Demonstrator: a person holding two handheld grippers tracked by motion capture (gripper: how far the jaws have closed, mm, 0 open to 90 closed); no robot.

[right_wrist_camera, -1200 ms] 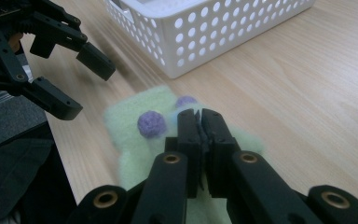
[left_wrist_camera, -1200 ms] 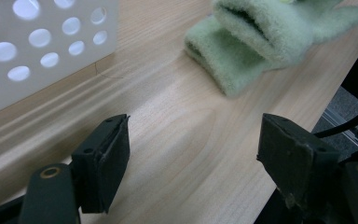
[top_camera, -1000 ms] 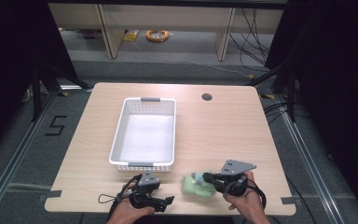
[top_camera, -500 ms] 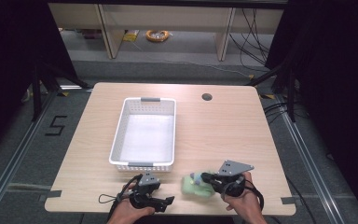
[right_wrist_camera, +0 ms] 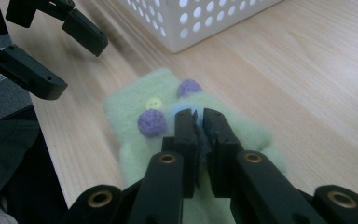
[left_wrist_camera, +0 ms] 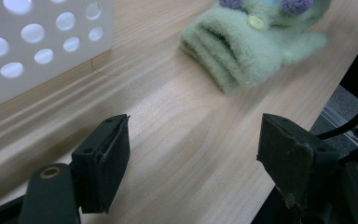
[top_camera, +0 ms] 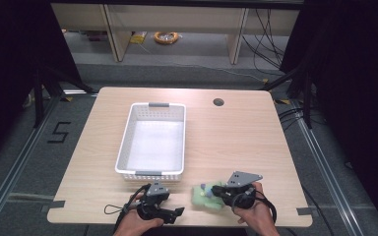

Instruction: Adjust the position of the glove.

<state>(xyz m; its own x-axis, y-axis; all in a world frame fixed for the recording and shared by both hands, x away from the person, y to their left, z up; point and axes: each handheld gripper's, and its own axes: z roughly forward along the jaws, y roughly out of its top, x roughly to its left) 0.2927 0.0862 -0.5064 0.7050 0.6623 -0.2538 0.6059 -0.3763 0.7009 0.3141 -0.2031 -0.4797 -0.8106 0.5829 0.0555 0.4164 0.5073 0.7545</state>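
Green felt toy (right_wrist_camera: 168, 121) lies pinched in our right tongs (right_wrist_camera: 199, 122), not yet lifted. Our left tongs (left_wrist_camera: 191, 144) stand apart, idle; the white basket (top_camera: 150, 174) at eleven o'clock waits.

My left tongs (top_camera: 174, 212) sit low by the near edge of the counter (top_camera: 236, 132), jaws spread wide with nothing between them. My right tongs (top_camera: 211, 191) point leftward, jaws nearly together, pinching the green fabric (right_wrist_camera: 135, 112).

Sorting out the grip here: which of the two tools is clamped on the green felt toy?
The right tool, jaws pinched together on the green felt toy; the left tool stands wide open beside it.
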